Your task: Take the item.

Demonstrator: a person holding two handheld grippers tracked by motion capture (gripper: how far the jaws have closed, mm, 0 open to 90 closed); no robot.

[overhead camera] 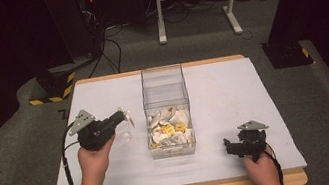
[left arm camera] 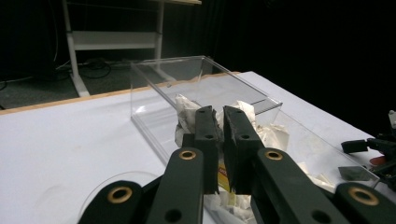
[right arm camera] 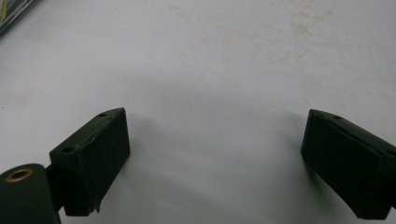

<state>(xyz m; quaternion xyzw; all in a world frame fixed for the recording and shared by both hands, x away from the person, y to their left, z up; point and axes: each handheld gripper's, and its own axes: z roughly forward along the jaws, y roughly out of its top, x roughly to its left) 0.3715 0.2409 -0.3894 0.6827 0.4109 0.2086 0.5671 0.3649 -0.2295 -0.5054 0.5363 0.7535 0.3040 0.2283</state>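
My left gripper (overhead camera: 125,118) holds one clear plastic cup (overhead camera: 125,129), jaws clamped on its rim. Just right: one transparent rectangular bin (overhead camera: 163,85) of crumpled wrappers (overhead camera: 170,126). My right gripper (overhead camera: 231,147) rests with its jaws wide apart.

The high view looked forward and down over the whole tabletop (overhead camera: 233,91). The left gripper view faced the clear box (left arm camera: 205,88) closely, a thing shared with the high view at 12 o'clock. The right gripper view stared down at bare tabletop.
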